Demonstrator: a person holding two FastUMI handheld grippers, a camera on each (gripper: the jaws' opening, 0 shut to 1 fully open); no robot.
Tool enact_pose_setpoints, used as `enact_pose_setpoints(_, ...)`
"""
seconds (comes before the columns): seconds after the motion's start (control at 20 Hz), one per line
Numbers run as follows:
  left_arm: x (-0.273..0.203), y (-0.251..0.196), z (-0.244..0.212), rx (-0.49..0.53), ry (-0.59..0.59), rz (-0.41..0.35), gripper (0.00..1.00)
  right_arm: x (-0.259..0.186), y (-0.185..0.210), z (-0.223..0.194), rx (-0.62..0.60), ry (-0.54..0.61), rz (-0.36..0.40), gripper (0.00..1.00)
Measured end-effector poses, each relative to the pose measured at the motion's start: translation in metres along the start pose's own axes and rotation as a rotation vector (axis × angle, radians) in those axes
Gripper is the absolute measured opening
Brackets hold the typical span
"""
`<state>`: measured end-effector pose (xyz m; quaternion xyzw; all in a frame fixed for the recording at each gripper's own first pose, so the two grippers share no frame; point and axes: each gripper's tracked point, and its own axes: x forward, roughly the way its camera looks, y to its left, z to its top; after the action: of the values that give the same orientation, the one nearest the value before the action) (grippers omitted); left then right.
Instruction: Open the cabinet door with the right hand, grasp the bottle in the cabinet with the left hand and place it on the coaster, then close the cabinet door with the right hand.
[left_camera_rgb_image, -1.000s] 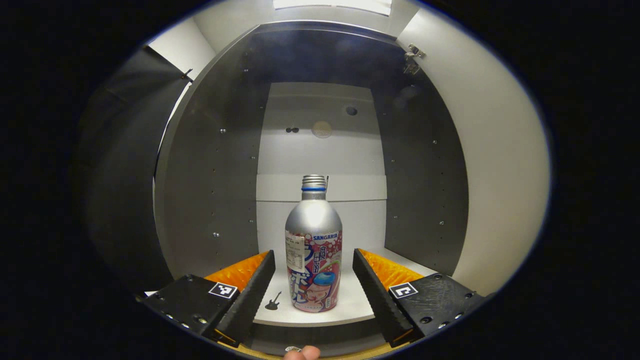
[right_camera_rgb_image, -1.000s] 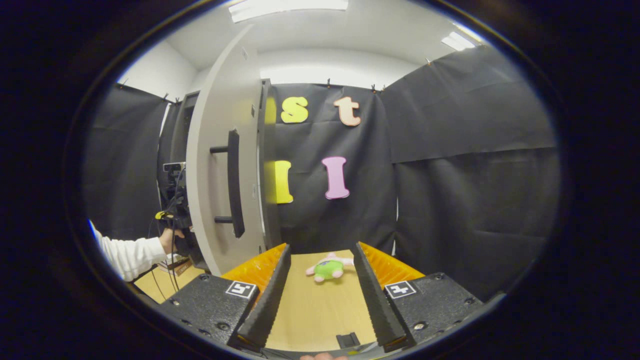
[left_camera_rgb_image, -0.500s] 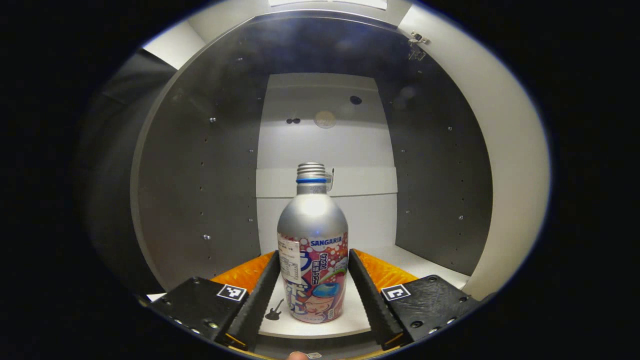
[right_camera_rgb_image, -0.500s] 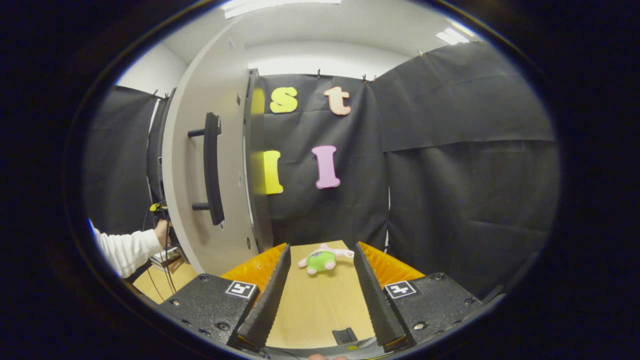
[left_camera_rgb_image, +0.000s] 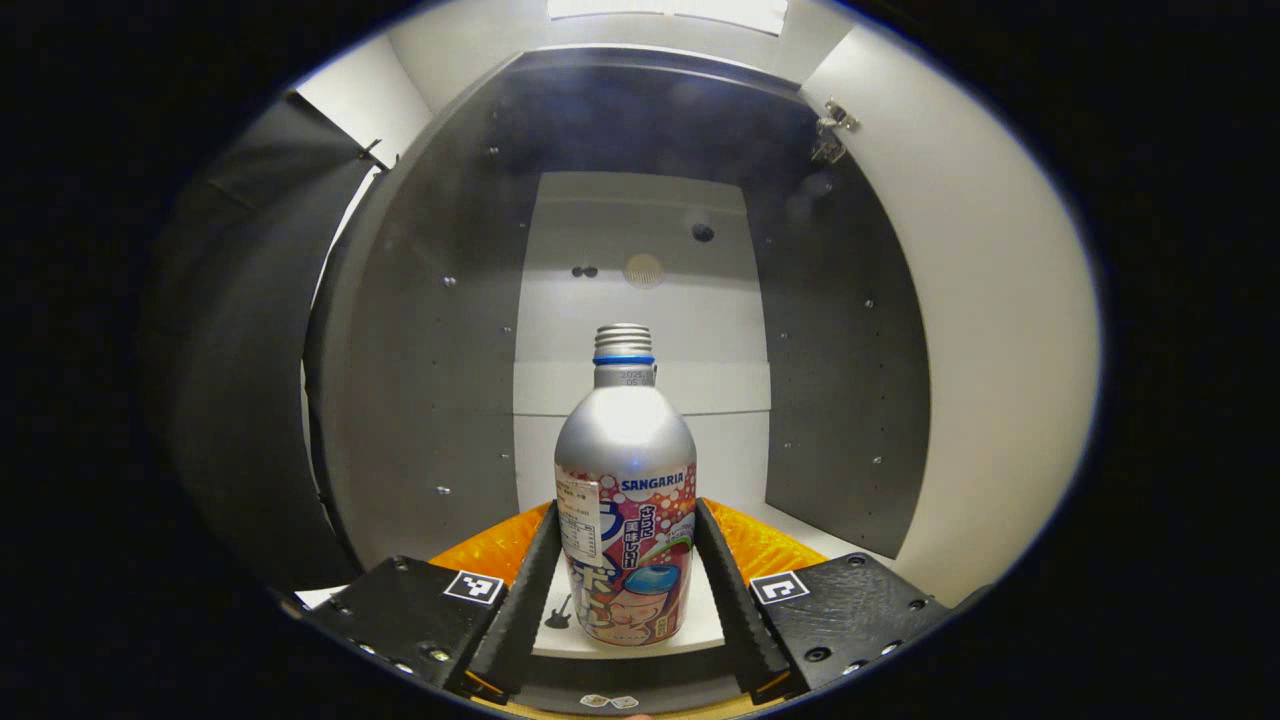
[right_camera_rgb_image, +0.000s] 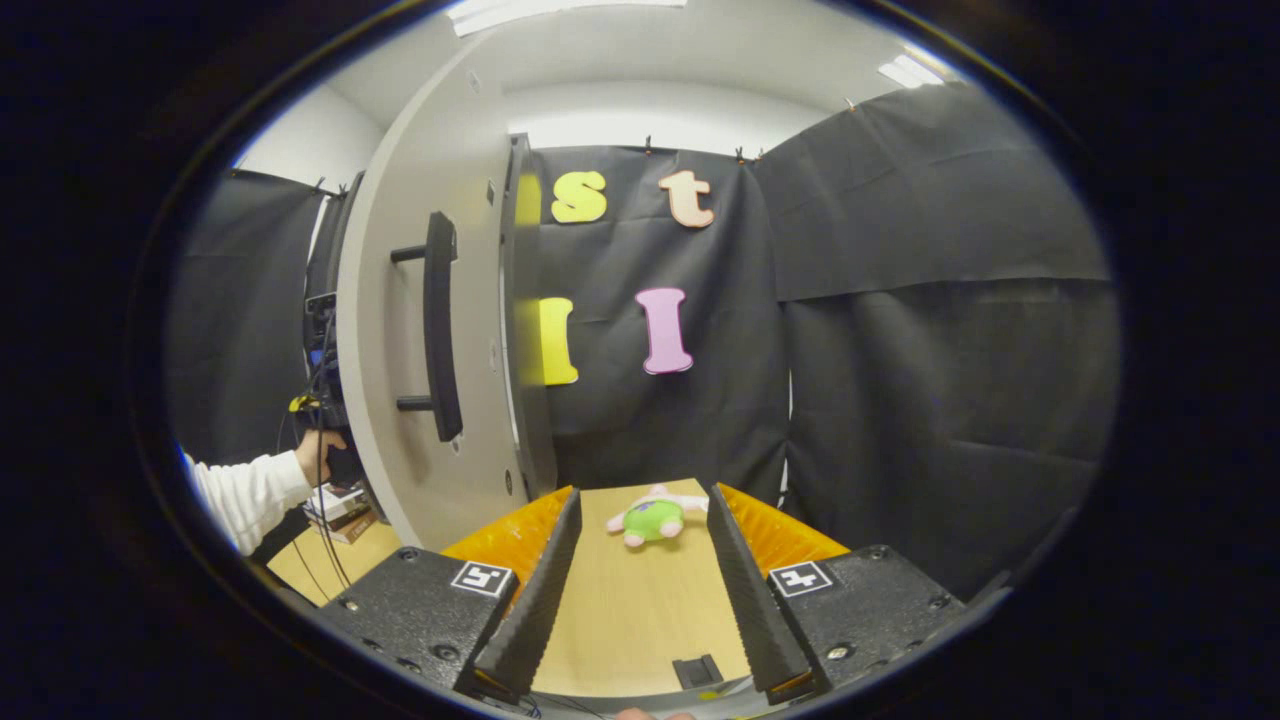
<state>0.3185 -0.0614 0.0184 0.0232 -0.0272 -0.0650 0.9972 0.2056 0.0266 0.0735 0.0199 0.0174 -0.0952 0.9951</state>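
Observation:
A silver bottle (left_camera_rgb_image: 625, 500) with a colourful label and a screw cap stands upright near the front edge of the white cabinet shelf (left_camera_rgb_image: 706, 626). My left gripper (left_camera_rgb_image: 625, 512) is shut on its lower body, one finger pressing each side of the label. The open cabinet door (left_camera_rgb_image: 1000, 350) is on the right in the left gripper view. In the right gripper view the same door (right_camera_rgb_image: 395, 330) stands at the left with its black bar handle (right_camera_rgb_image: 440, 325) facing me. My right gripper (right_camera_rgb_image: 642, 494) is open above the wooden table (right_camera_rgb_image: 640, 610), holding nothing and apart from the handle.
A small green and pink plush toy (right_camera_rgb_image: 652, 517) lies on the table beyond the right fingertips. A white sleeve (right_camera_rgb_image: 245, 495) and hand (right_camera_rgb_image: 315, 450) reach behind the door at the left. The cabinet's dark side walls (left_camera_rgb_image: 430, 400) flank the bottle.
The left fingers have shut from wide apart onto the bottle. The cabinet interior now looks slightly farther off while the bottle keeps its size. The right gripper has barely shifted.

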Motion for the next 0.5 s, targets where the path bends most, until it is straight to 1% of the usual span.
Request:
enact_pose_setpoints(0.1, -0.03, 0.01, 0.004, 0.002, -0.016, 0.002, 0.74, 0.002, 0.006, 0.0, 0.005, -0.006, 0.018, 0.79)
enact_pose_setpoints(0.25, -0.078, 0.026, 0.001, 0.01, -0.021, 0.024, 0.74, 0.001, 0.016, 0.004, 0.004, -0.02, 0.051, 0.79)
enact_pose_setpoints(0.4, -0.129, 0.042, -0.02, 0.033, 0.003, 0.052, 0.74, 0.0, 0.026, 0.01, 0.001, -0.041, 0.088, 0.8)
enact_pose_setpoints(0.5, -0.161, 0.059, -0.045, 0.07, 0.017, 0.101, 0.74, 0.0, 0.032, 0.014, 0.001, -0.048, 0.109, 0.8)
